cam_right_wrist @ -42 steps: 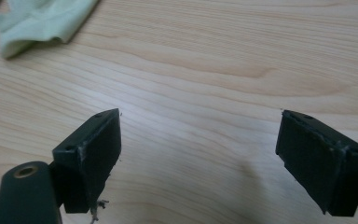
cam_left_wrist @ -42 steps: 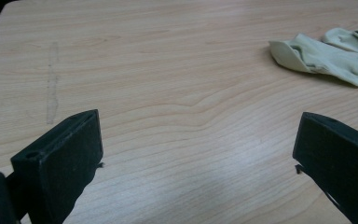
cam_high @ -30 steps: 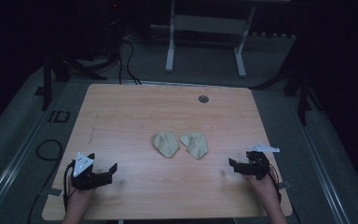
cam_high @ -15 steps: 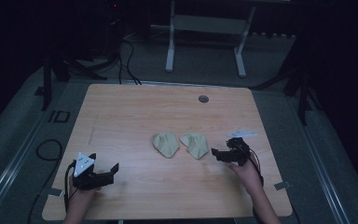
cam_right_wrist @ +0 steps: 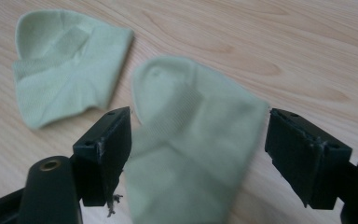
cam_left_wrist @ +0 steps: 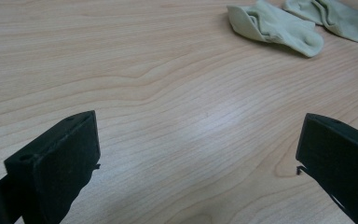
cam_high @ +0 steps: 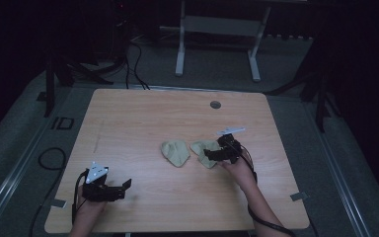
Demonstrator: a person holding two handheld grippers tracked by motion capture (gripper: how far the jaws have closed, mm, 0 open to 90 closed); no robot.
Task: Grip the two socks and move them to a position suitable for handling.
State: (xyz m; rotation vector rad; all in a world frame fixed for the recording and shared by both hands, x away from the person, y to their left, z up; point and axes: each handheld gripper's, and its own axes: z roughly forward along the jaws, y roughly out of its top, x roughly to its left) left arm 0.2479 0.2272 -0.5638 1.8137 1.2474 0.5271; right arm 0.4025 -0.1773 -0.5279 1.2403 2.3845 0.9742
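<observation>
Two pale green socks lie side by side at the middle of the wooden table (cam_high: 128, 123). My right gripper (cam_high: 209, 154) hovers over the right sock (cam_high: 201, 146). In the right gripper view that sock (cam_right_wrist: 186, 163) lies between the jaws of the right gripper (cam_right_wrist: 199, 125), which have just been closing a little and stand apart from the cloth. The left sock (cam_high: 176, 151) lies free, the same left sock (cam_right_wrist: 60, 65) farther off in the right gripper view. Near the front left edge my left gripper (cam_high: 126, 186) rests open over bare wood, its jaws wide in the left gripper view (cam_left_wrist: 198, 154).
A round cable hole (cam_high: 215, 104) sits near the table's back edge. Beyond the table stand white frame legs (cam_high: 180, 49) and dark stands, with cables (cam_high: 138, 64) on the grey floor.
My right gripper has travelled left from the table's right edge to the right sock. The left gripper and both socks have stayed put.
</observation>
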